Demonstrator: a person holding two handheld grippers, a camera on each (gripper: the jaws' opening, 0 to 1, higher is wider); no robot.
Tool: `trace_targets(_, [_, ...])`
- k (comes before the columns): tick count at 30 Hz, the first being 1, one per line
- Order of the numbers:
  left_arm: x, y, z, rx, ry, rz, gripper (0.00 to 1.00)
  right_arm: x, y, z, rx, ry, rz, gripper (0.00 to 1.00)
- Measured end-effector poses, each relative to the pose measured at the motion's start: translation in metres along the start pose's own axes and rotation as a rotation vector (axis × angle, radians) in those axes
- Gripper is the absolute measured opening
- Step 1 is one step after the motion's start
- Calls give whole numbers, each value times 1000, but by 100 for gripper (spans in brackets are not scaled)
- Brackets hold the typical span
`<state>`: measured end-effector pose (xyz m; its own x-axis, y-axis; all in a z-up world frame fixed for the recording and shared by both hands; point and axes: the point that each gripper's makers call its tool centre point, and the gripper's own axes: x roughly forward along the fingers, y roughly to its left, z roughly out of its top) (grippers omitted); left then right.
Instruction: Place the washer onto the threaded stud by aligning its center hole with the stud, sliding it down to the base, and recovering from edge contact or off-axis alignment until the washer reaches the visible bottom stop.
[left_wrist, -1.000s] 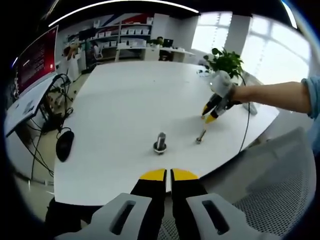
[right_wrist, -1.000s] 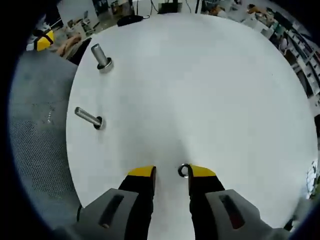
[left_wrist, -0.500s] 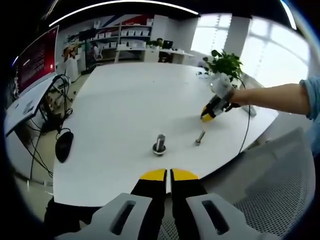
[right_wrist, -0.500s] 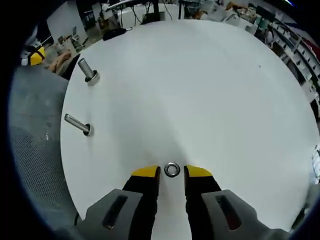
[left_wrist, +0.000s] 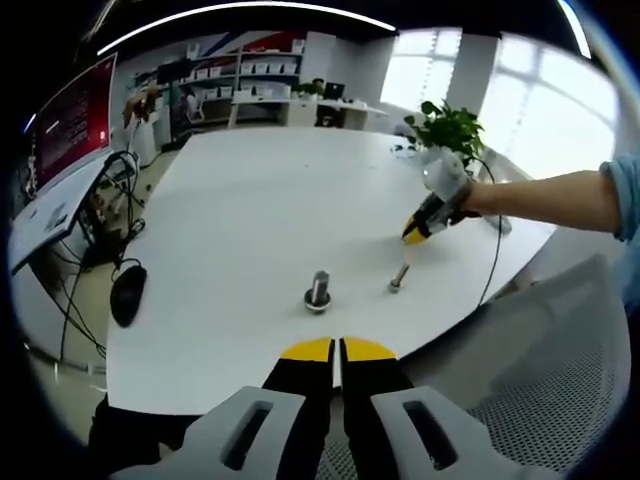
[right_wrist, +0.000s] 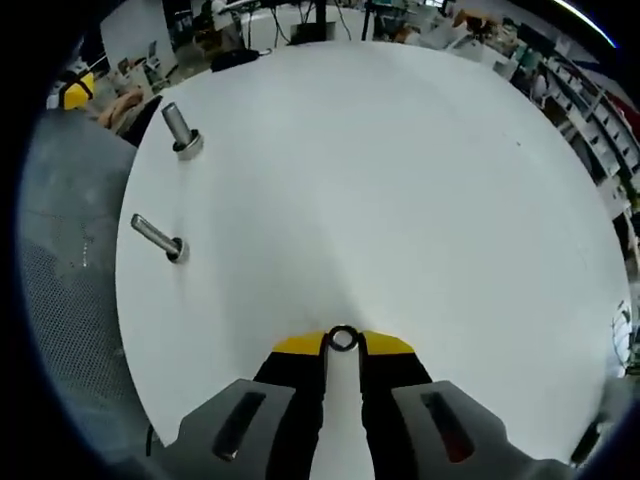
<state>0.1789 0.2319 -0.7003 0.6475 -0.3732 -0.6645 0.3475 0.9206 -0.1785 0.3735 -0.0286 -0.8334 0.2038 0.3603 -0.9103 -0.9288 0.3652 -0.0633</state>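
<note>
Surface: white table (left_wrist: 250, 200), wide and mostly bare, in an office with shelves and windows behind.
Right gripper (right_wrist: 343, 342): yellow-tipped jaws drawn in close on the washer (right_wrist: 343, 338), which sits pinched between the tips, low over the tabletop.
Washer: small dark ring at the jaw tips, well apart from both studs.
Studs from the right gripper: near stud (right_wrist: 157, 237) up and to the left of the jaws; far stud (right_wrist: 180, 128) beyond it, near the table edge. Bare tabletop lies between the jaws and both.
Left gripper (left_wrist: 338, 348): jaws pressed together, nothing between them, held back off the table's near edge.
Ahead of the left gripper: far stud (left_wrist: 318, 291) upright just beyond its tips; near stud (left_wrist: 398, 280) to the right.
Other things: potted plant (left_wrist: 452, 125) past the right gripper (left_wrist: 414, 234); computer mouse (left_wrist: 128, 291) and cables off the table to the left; mesh chair (left_wrist: 540, 400) at lower right.
</note>
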Motion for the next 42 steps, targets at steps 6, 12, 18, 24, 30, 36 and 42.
trace_targets(6, [0,0,0,1,3,0,0,-11,12,12,-15,-39,18,14])
trace_targets(12, [0,0,-1,1,5,1,0,-24,33,31,31,-91,63,13])
trace_targets(18, [0,0,0,1,3,1,0,-34,59,52,-28,-126,115,13])
trace_targets(24, [-1,0,0,0,1,3,0,-45,89,70,-93,-124,175,13])
trace_targets(30, [-1,-1,0,0,-3,-1,0,-51,114,78,-150,-109,228,13])
trace_targets(36, [-1,-1,0,0,-5,-2,0,-43,126,79,-225,-68,232,13])
trace_targets(42, [-1,0,1,-4,-11,-1,0,-33,126,75,-267,-19,217,13])
